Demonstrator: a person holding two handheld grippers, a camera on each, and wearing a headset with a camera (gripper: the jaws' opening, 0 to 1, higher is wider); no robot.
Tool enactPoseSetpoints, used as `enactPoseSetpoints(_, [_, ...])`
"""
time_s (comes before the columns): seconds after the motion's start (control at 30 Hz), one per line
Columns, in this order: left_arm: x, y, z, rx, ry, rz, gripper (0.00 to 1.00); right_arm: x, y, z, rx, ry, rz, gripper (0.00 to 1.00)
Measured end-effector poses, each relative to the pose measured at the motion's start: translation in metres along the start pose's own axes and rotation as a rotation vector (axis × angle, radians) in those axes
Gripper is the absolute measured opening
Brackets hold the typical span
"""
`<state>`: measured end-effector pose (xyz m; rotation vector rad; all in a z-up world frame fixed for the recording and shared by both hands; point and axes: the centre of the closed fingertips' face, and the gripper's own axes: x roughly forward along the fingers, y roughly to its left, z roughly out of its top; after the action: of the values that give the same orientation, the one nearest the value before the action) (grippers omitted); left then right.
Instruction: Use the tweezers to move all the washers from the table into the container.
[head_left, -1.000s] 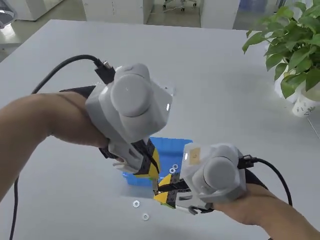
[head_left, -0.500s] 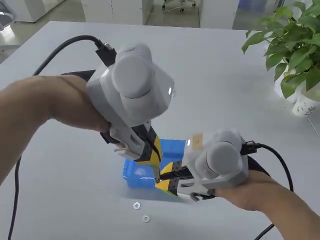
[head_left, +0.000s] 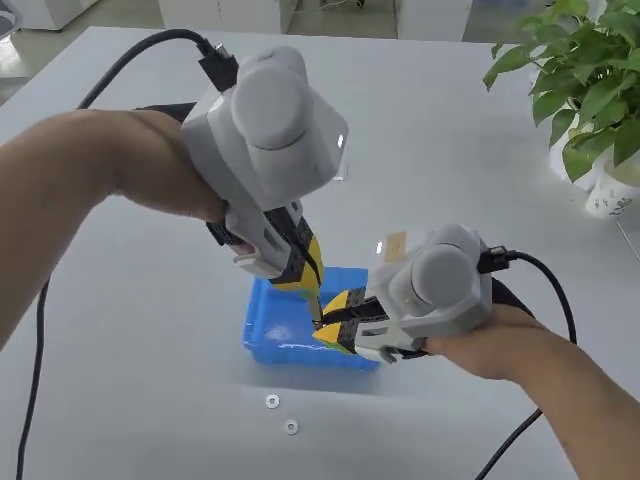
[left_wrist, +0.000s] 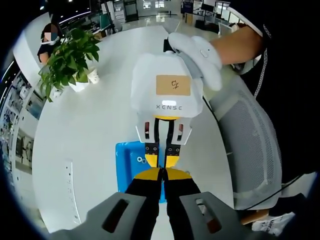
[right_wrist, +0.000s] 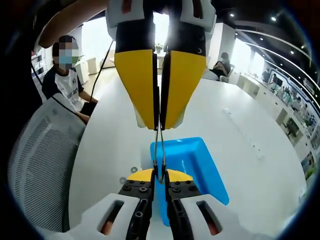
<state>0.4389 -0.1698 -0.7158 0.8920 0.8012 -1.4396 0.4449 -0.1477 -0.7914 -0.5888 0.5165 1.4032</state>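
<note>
A blue container (head_left: 270, 322) sits on the white table, with small washers (left_wrist: 139, 159) lying in it. Two washers (head_left: 272, 401) (head_left: 291, 427) rest on the table in front of it, also seen as washers (right_wrist: 133, 170) in the right gripper view. Thin metal tweezers (right_wrist: 159, 149) run between both grippers. My left gripper (head_left: 312, 292) points down over the container, shut on the tweezers' upper part. My right gripper (head_left: 325, 328) comes in from the right, shut on the lower part just above the container's front right area.
A potted plant (head_left: 590, 90) in a white pot stands at the table's far right edge. A mesh office chair (right_wrist: 45, 165) stands beside the table. A person (right_wrist: 65, 75) sits at the far side. Black cables trail from both grippers.
Both grippers have risen and moved away from me, from the container's front edge to above its inside, still shut on the tweezers. The two table washers have not moved.
</note>
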Motion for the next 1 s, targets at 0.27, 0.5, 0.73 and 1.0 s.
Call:
enactPoseSetpoints(0.27, [0.012, 0.01, -0.002, -0.002, 0.001, -0.01, 0.05, 0.006, -0.01, -0.011, 0.011, 0.012, 0.008, 0.09])
enactPoseSetpoints(0.5, [0.022, 0.019, -0.006, -0.011, 0.001, -0.024, 0.05, 0.012, -0.018, -0.021, 0.023, 0.015, 0.011, 0.09])
enactPoseSetpoints(0.73, [0.032, 0.026, -0.011, -0.017, 0.004, -0.029, 0.05, 0.02, -0.025, -0.031, 0.04, 0.018, 0.018, 0.09])
enactPoseSetpoints(1.0, [0.045, 0.031, -0.019, -0.034, 0.001, -0.042, 0.05, 0.03, -0.028, -0.042, 0.053, 0.034, 0.037, 0.09])
